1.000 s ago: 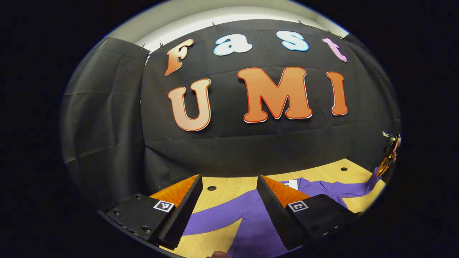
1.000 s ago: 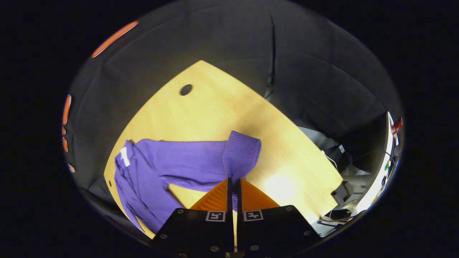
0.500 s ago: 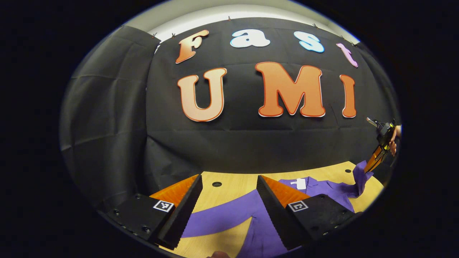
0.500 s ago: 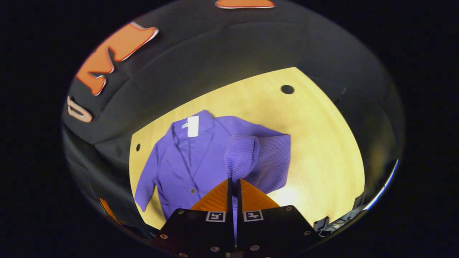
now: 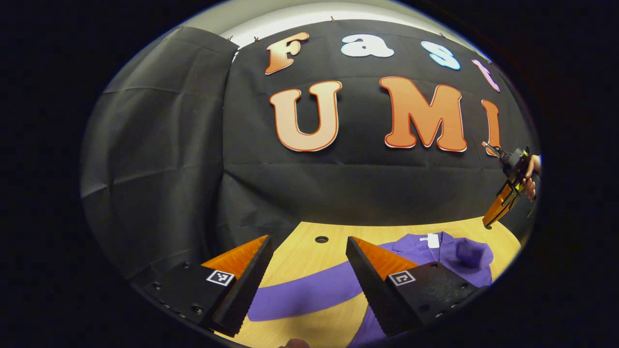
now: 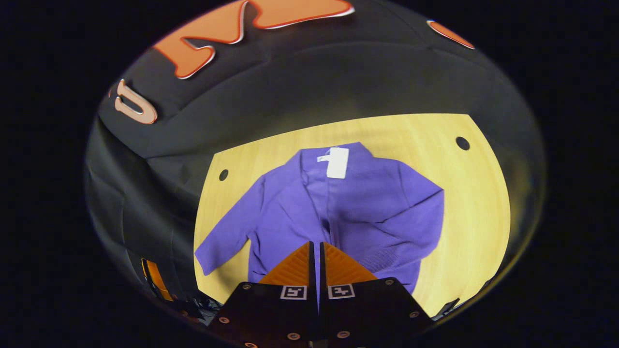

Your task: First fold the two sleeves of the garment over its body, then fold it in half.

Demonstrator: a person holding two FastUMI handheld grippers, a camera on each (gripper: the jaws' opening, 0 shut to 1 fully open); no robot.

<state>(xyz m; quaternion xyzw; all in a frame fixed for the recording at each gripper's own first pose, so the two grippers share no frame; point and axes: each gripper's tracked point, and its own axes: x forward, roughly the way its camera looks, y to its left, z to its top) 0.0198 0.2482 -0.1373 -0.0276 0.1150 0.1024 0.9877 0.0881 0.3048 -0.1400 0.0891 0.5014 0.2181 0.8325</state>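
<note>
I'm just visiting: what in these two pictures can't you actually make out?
- Bottom hem of the purple knitted cardigan: in the right gripper view, hidden behind the right gripper.
- Print on the white tag at its collar: too small in both views.
- Cardigan's body in the left gripper view: largely behind the left gripper.
- Near edge of the light wooden table: cut off at the bottom of both views.

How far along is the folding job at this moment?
Done: one sleeve lies folded across the purple garment. In hand: nothing is gripped; the right tool is raised above the cloth, and the open left tool hovers over the other sleeve, spread flat on the table. Left: that sleeve, then the half fold.
</note>
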